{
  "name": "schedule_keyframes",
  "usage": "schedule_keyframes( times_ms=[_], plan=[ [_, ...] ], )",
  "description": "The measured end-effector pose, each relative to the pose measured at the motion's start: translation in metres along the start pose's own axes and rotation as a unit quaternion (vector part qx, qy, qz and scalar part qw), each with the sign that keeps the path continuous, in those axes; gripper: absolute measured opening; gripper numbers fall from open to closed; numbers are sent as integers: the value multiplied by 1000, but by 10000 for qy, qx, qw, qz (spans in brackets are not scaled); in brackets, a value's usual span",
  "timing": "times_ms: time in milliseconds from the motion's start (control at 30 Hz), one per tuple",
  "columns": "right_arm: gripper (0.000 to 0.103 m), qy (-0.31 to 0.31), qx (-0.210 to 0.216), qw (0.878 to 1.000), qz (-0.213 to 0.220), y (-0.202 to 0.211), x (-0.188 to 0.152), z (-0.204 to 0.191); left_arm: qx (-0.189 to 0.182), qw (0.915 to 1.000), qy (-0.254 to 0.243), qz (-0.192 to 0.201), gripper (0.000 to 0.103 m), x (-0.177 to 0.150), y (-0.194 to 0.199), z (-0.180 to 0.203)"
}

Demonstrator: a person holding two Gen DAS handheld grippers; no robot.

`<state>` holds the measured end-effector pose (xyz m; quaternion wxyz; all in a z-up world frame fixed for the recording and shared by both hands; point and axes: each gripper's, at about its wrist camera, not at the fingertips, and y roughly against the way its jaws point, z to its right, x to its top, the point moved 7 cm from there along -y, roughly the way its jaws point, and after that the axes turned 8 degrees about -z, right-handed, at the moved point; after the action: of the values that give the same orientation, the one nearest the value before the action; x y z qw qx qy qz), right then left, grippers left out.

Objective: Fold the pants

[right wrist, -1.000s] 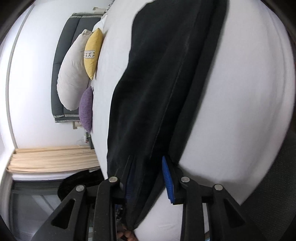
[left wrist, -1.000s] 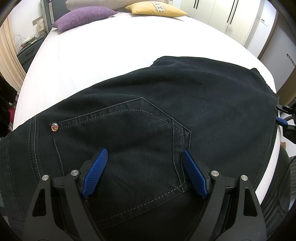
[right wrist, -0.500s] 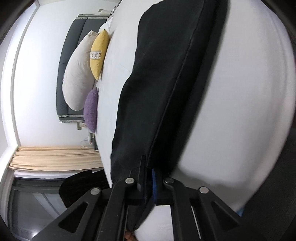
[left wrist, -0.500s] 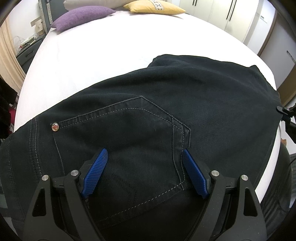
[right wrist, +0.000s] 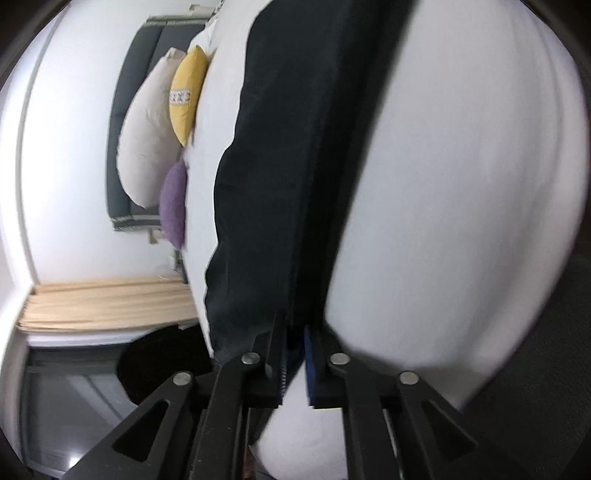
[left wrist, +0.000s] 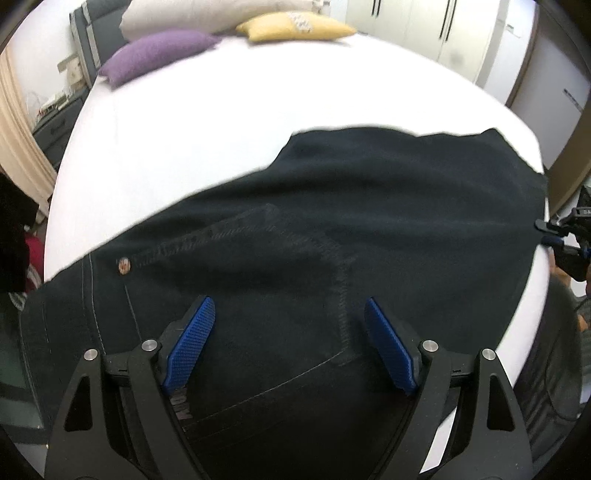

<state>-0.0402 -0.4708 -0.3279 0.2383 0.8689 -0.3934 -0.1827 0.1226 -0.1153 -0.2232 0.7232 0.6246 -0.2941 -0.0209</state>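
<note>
- Far left in the left wrist view there's a beige curtain [left wrist: 16, 147] and a dark nightstand [left wrist: 55, 125] beside the bed, all pretty blurry.
- The bed [left wrist: 229, 122] has a plain white sheet, and at its far end sit 3 pillows: a purple pillow [left wrist: 159, 55] on the left, a big cream pillow [left wrist: 207, 16] behind it, and a yellow pillow [left wrist: 291, 27] to the right.
- The black pants [left wrist: 369, 221] lie flat across the near part of the bed, waist end at the near left, legs running off to the right edge. The back pocket [left wrist: 258, 258] faces up, with a small round rivet [left wrist: 123, 265] at its left corner.
- The left gripper [left wrist: 291, 347] hangs over the pocket area with its 2 blue pads spread wide apart, nothing between them. I can't tell whether the tips touch the cloth.
- Far right in that same view you can see the right gripper [left wrist: 565, 240] at the edge of the bed, right by the leg end of the pants.
- From the right wrist view, the right gripper [right wrist: 295, 354] has its fingers pressed nearly together, pinching the edge of the pants [right wrist: 280, 147]. The camera is rolled sideways here, so the bed [right wrist: 461, 184] looks upright.
- White wardrobe doors [left wrist: 424, 29] stand past the far right corner of the bed.
</note>
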Motion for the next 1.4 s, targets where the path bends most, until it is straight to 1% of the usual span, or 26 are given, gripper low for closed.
schedule_keyframes(
  times_ms=[33, 67, 100, 133, 167, 233, 333, 400, 500, 567, 600, 633, 667, 700, 733, 800, 833, 900, 933, 967, 1000, 1100, 1267, 1333, 1367, 1400],
  plan=[
    [23, 87, -228, 9997, 38, 9, 0, -3, -16, 10000, 54, 54, 84, 4, 0, 1],
    [28, 198, -536, 9982, 154, 20, 1, -6, -29, 9999, 138, 76, 84, 7, -1, -1],
    [33, 341, -853, 9953, 310, 31, 3, -9, -60, 9997, 207, 73, 84, 9, -3, -1],
    [33, 541, -1126, 9911, 462, 43, 6, -17, -105, 9996, 255, 66, 84, 11, -5, -2],
    [33, 783, -1160, 9885, 576, 52, 11, -30, -127, 9995, 272, 54, 84, 14, -8, 0],
    [33, 1126, -893, 9879, 576, 55, 22, -59, -119, 9997, 184, 77, 84, 21, -10, 9],
    [33, 1721, -749, 9820, 201, 29, 38, -104, -93, 9998, 27, 168, 84, 32, -10, 18],
    [33, 1846, -734, 9800, -116, -3, 55, -119, -97, 9999, 31, 133, 84, 40, -18, 21],
    [33, 1672, -659, 9814, -680, -50, 77, -116, -102, 9997, 142, -180, 84, 33, -42, 15],
    [33, 1545, -941, 9799, -838, -77, 96, -100, -181, 9996, 156, -153, 83, 29, -48, 13],
    [30, 1451, -1119, 9803, -734, -84, 108, -90, -186, 9996, 155, -108, 83, 29, -48, 14],
    [9, 1409, -1269, 9803, -558, -87, 122, -80, -164, 9997, 150, -95, 83, 29, -48, 14],
    [0, 1353, -1278, 9820, -321, -82, 138, -67, -126, 9998, 130, -86, 84, 29, -49, 16],
    [0, 1230, -1125, 9860, -27, -75, 152, -61, -104, 9999, 118, -69, 84, 29, -50, 17],
    [0, 1054, -916, 9891, 463, -60, 168, -55, -105, 9999, 119, -52, 84, 29, -50, 17],
    [0, 765, -934, 9835, 1345, -26, 190, -43, -128, 9998, 131, -37, 84, 28, -50, 18],
    [0, 671, -1030, 9810, 1499, -17, 192, -41, -131, 9998, 131, -33, 84, 26, -49, 19],
    [0, 724, -1414, 9734, 1654, 1, 186, -41, -121, 9998, 132, -12, 84, 26, -49, 20],
    [1, 860, -1749, 9642, 1796, 12, 180, -40, -117, 9998, 136, -3, 84, 25, -49, 18],
    [1, 934, -1915, 9586, 1889, 19, 175, -38, -113, 9998, 142, 10, 84, 25, -49, 19],
    [1, 918, -1913, 9576, 1949, 25, 170, -31, -113, 9998, 143, 12, 84, 23, -48, 19],
    [0, 508, -1465, 9656, 2086, 61, 161, 6, -104, 9998, 148, -7, 84, 21, -49, 20],
    [0, 35, -1610, 9504, 2662, 112, 143, 33, -71, 9998, 190, -43, 84, 12, -43, 21],
    [1, 18, -1561, 9514, 2655, 125, 142, 31, -51, 9998, 200, -52, 84, 10, -43, 23],
    [10, 117, -1531, 9508, 2692, 132, 139, 23, -40, 9998, 203, -55, 84, 9, -43, 24],
    [11, 292, -1457, 9518, 2683, 127, 135, 8, -31, 9998, 209, -56, 84, 9, -43, 24]
  ],
)
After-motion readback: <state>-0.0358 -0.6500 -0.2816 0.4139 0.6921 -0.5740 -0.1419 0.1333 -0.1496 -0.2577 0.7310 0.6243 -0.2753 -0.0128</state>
